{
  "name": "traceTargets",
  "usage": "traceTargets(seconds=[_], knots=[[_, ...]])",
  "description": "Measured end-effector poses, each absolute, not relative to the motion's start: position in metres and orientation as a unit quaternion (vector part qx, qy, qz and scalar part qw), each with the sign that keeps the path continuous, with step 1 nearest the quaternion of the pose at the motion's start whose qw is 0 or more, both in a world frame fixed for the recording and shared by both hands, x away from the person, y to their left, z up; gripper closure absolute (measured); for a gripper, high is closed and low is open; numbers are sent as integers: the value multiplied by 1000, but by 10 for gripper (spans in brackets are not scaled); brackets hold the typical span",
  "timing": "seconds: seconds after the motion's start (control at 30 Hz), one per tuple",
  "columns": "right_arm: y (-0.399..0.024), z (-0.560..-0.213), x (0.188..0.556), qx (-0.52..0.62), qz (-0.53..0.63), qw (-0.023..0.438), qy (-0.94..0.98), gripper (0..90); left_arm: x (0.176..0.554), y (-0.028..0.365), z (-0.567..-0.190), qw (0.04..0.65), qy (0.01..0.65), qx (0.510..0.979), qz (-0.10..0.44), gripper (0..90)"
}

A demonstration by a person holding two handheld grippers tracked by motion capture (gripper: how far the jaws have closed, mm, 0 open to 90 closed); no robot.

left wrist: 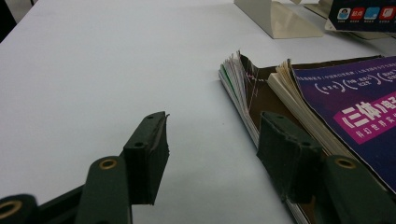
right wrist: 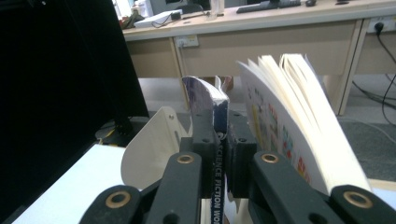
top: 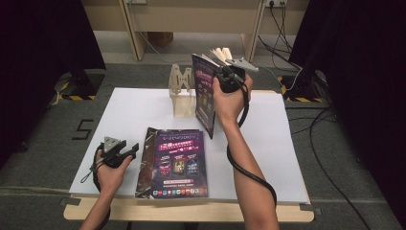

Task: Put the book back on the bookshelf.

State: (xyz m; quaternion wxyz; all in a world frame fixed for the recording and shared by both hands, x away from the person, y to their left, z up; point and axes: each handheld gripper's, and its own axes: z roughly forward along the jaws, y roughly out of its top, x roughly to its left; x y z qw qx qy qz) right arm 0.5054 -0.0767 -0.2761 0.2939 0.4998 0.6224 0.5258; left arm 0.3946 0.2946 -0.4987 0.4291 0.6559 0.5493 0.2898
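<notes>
Resting on the white table top (top: 124,108), the left gripper (top: 125,148) is lying low at the left side with its jaws standing wide apart and holding nothing; in the left gripper view one jaw is sitting on the bare table and the other is reaching the edge of the flat stack of purple-covered paperback books (top: 176,164), just beside the fanned page ends. These books are lying near the front edge of the table, between the two forearms. Further back, in the middle, the pale wooden book stand (top: 182,93) with slotted dividers is waiting, and no book is visibly standing in it. To the right, the right gripper (top: 229,73) is lifting one purple paperback book (top: 205,93) upright above the table, close beside the stand; its jaws are pinching the cover and spine tightly while the cream pages are falling open to one side. I judge that the step in hand is carrying this book to the stand. The next move is calling for lowering it, spine first and vertical, into a slot, keeping the loose pages from catching a divider.
</notes>
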Motion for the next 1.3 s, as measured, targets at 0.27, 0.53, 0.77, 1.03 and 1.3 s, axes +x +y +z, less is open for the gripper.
traceTargets(seconds=[0.27, 0.53, 0.77, 1.03, 1.3], knots=[[-73, -275, 517, 502, 544, 305, 600, 852, 395, 295, -499, 431, 550, 654, 289, 420], [-66, -274, 528, 498, 548, 314, 594, 852, 395, 295, -499, 433, 551, 653, 287, 420], [-61, -270, 534, 487, 564, 332, 578, 851, 395, 295, -499, 432, 551, 654, 288, 421], [-53, -277, 545, 485, 563, 338, 578, 851, 395, 295, -499, 432, 551, 654, 287, 421], [-47, -293, 539, 465, 550, 355, 596, 848, 395, 295, -499, 432, 551, 654, 286, 422]])
